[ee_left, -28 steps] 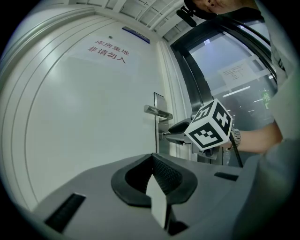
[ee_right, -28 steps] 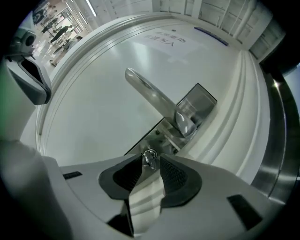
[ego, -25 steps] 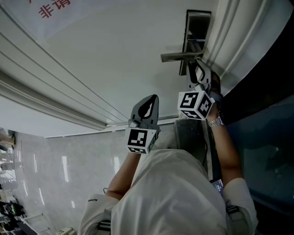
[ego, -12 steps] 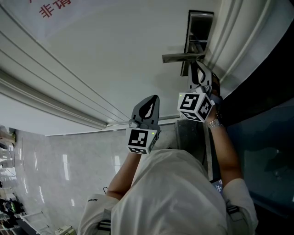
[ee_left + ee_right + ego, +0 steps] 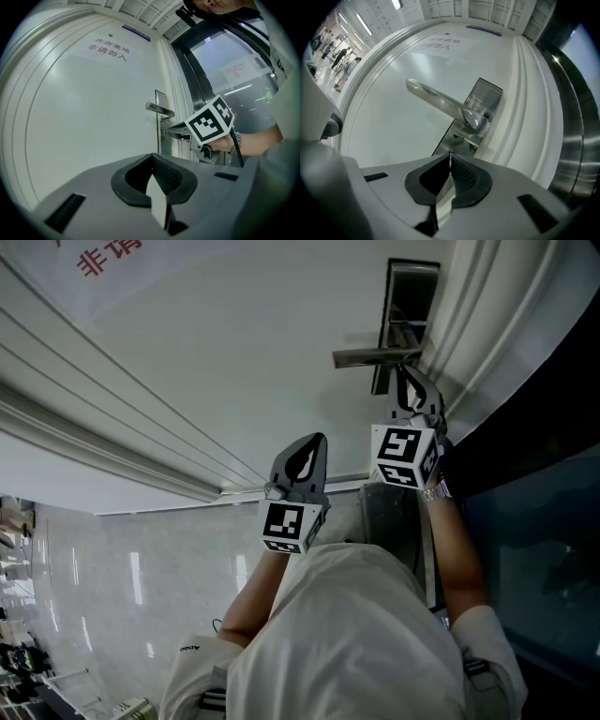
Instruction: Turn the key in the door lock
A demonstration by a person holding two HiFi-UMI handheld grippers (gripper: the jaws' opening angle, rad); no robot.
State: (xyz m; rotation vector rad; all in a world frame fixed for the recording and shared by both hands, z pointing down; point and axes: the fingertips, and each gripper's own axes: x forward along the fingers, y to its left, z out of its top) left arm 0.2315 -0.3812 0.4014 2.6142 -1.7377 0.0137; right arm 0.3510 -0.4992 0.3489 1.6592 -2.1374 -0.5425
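Note:
A white door (image 5: 234,352) carries a steel lock plate (image 5: 411,296) with a lever handle (image 5: 375,356) at the upper right. My right gripper (image 5: 405,376) points level at the plate just under the handle. Its jaws are closing, and in the right gripper view the tips of the right gripper (image 5: 450,155) meet at the plate (image 5: 485,101) below the handle (image 5: 436,98). The key (image 5: 164,133) shows only as a small nub at those tips in the left gripper view. My left gripper (image 5: 312,442) hangs shut and empty, left of the lock and away from the door.
A moulded door frame and a dark glass panel (image 5: 534,427) run along the right. A steel post (image 5: 576,154) stands right of the frame. Red lettering (image 5: 108,254) is printed on the door. My white-sleeved arms and torso (image 5: 347,634) fill the lower middle; pale stone floor (image 5: 112,587) lies lower left.
The right gripper's jaws have come together at the lock, and its marker cube has rolled. The left gripper has not moved.

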